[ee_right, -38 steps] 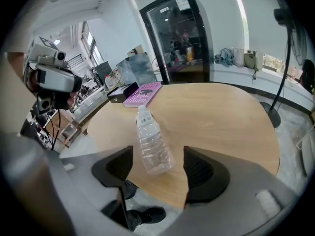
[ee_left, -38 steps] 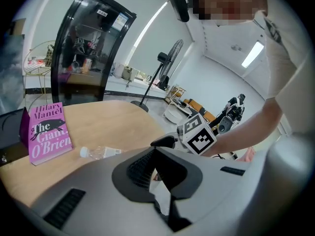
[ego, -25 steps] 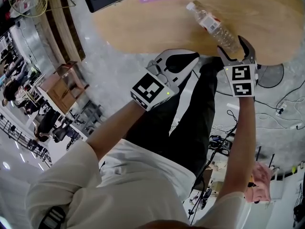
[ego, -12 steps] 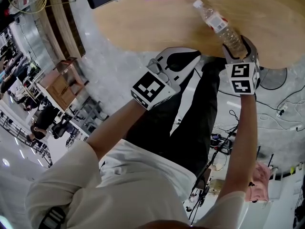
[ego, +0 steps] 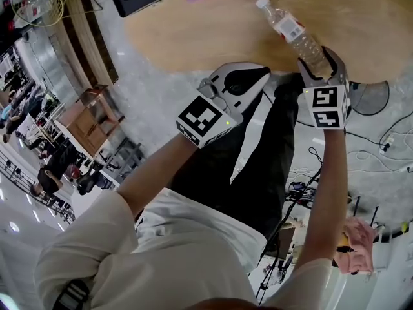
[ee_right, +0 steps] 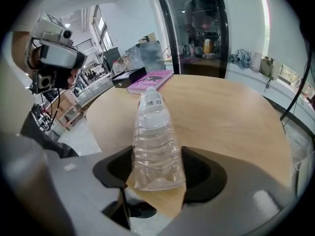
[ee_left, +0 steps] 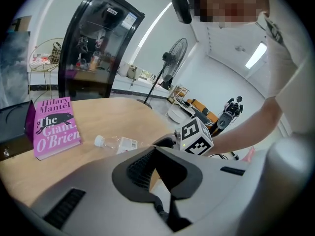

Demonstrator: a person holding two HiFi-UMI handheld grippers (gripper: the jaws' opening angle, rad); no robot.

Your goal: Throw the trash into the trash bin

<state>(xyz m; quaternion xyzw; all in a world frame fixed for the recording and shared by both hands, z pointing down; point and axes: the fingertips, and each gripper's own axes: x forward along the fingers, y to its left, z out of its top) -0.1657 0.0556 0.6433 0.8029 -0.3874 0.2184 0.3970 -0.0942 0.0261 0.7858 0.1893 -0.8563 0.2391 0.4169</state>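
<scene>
Right gripper view: my right gripper (ee_right: 158,168) is just closing its wide jaws on the plastic bottle (ee_right: 155,132), pads touching its base; bottle is lying on the table (ee_right: 231,117); left gripper (ee_left: 155,154) is hovering shut, empty

The right gripper (ee_right: 157,161) now straddles the base of the plastic bottle (ee_right: 153,132), which earlier lay slightly ahead, and its jaws have just been closing onto its sides.

- Your bottle (ee_right: 155,146): clear ribbed plastic, glossy, with a paper label.
- The table (ee_right: 231,112) under it: pale wood, smooth, matt.
- The book (ee_left: 54,127) at your twelve o'clock: pink paper cover.
</scene>
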